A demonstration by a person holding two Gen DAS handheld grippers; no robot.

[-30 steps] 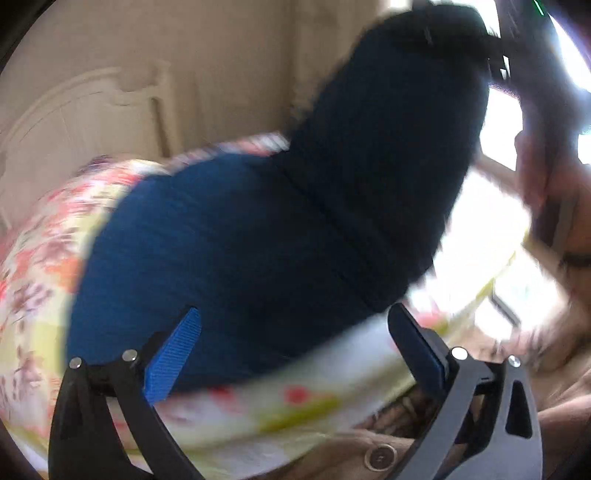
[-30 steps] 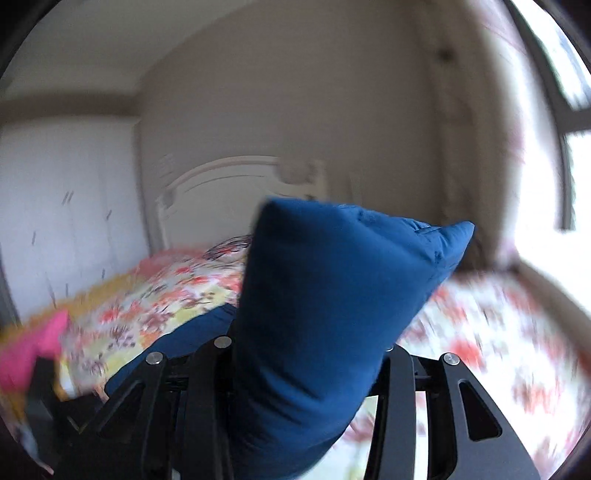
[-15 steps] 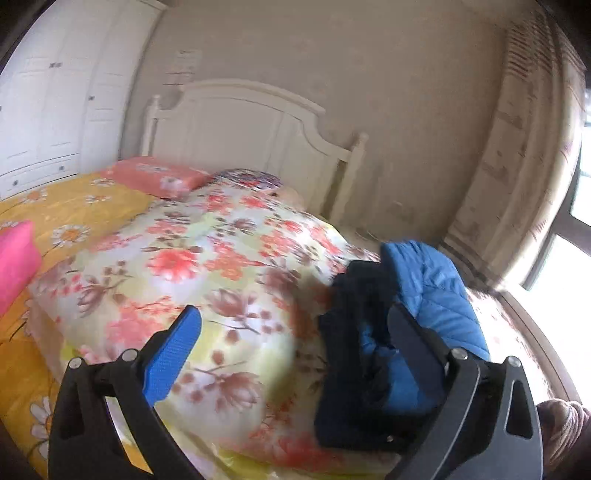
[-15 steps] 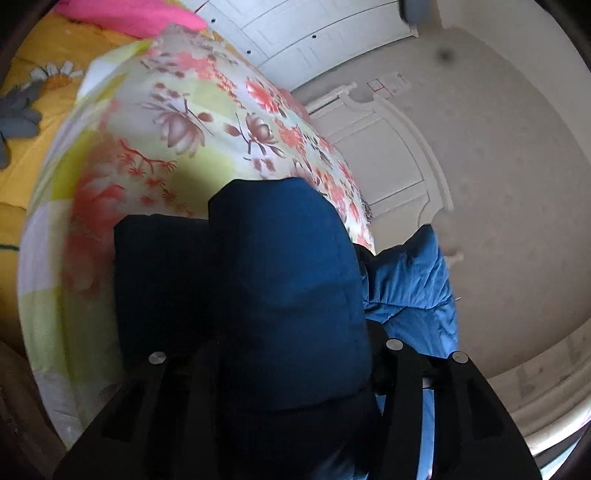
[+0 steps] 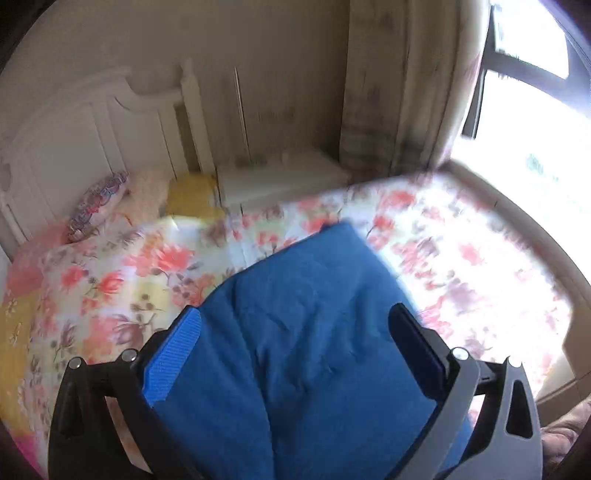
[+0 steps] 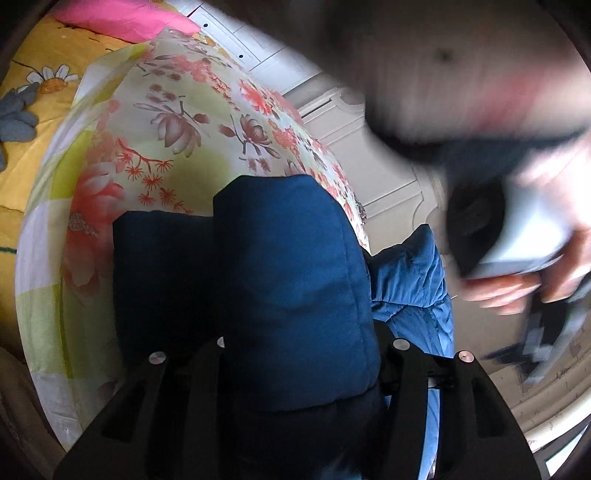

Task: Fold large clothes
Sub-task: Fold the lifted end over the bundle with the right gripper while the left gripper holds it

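Observation:
A blue padded jacket [image 5: 306,332] lies on the floral quilt [image 5: 122,273] of the bed. In the left wrist view my left gripper [image 5: 295,347] is open, its blue-padded fingers [image 5: 173,358] spread on either side of the jacket. In the right wrist view my right gripper [image 6: 295,347] is shut on a thick dark-blue fold of the jacket [image 6: 291,280], which bulges up between the fingers. More of the jacket [image 6: 413,280] lies lighter blue beyond. The left hand and its gripper [image 6: 517,258] pass blurred at the right of that view.
A white headboard [image 5: 92,122] and a white nightstand [image 5: 280,177] stand behind the bed. A curtain [image 5: 391,85] and a bright window [image 5: 524,99] are to the right. A pink pillow [image 6: 125,22] and yellow sheet [image 6: 37,110] lie on the far side of the quilt.
The left gripper has swung right and come over the jacket, which now lies between its open fingers. The right gripper keeps its hold on the folded jacket, set down on the quilt.

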